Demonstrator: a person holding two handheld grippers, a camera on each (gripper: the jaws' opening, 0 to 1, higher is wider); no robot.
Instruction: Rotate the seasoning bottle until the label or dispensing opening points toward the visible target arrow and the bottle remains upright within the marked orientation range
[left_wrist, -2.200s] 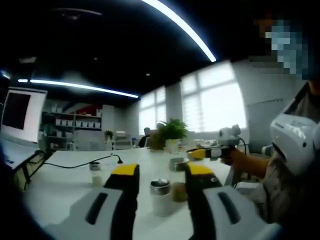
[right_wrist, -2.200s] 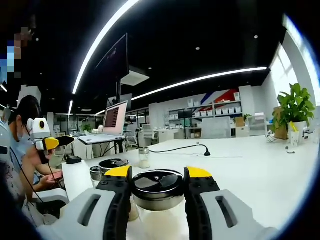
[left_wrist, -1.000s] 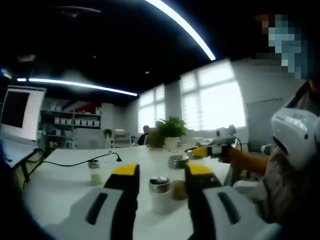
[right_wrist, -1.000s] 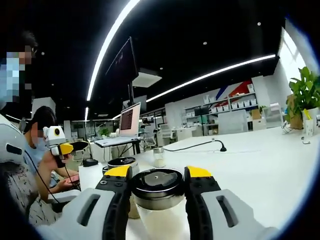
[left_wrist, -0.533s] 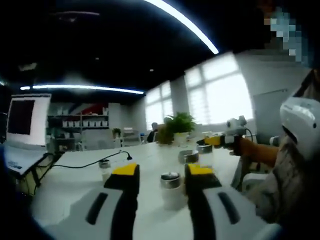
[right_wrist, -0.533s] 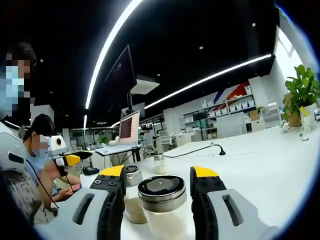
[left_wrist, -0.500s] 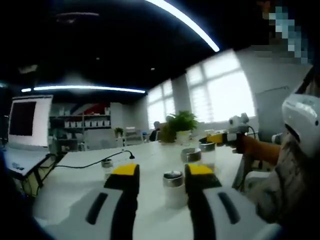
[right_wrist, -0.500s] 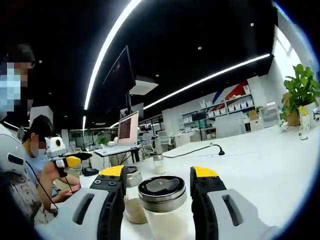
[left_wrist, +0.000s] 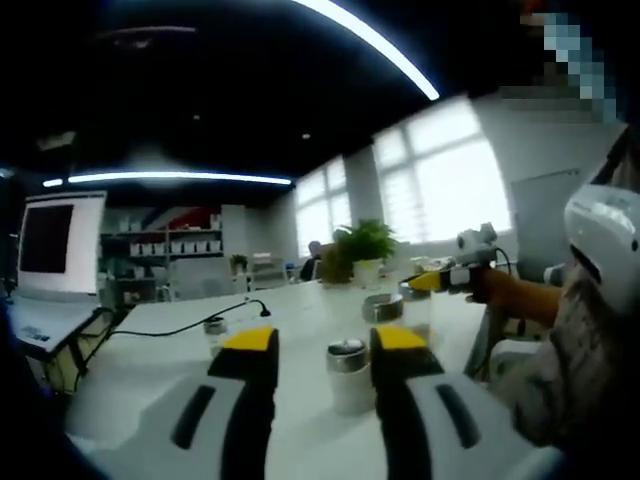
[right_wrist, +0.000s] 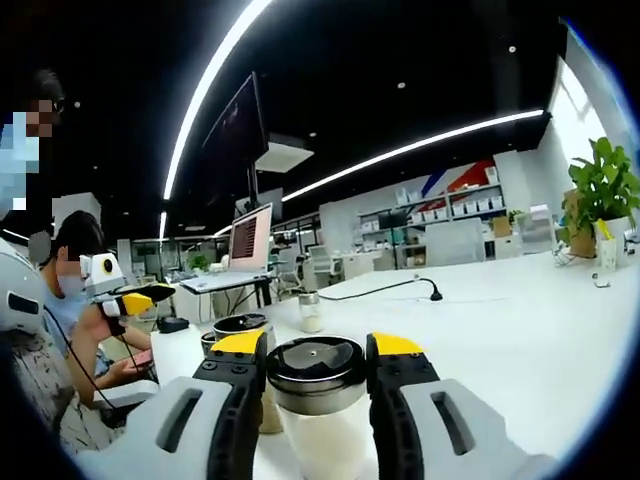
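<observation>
The seasoning bottle (right_wrist: 316, 400) stands upright on the white table (right_wrist: 520, 330) near its front edge: a clear jar of pale powder under a dark, steel-rimmed lid. The right gripper (right_wrist: 316, 352) is clamped on its lid rim (label and opening can't be made out). The left gripper (left_wrist: 322, 345) is spread apart around a smaller jar (left_wrist: 349, 372), not touching it.

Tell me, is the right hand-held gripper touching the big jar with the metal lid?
Touching. In the right gripper view, the right hand-held gripper has both yellow-tipped jaws pressed against the metal lid of the jar, no gap on either side.
</observation>
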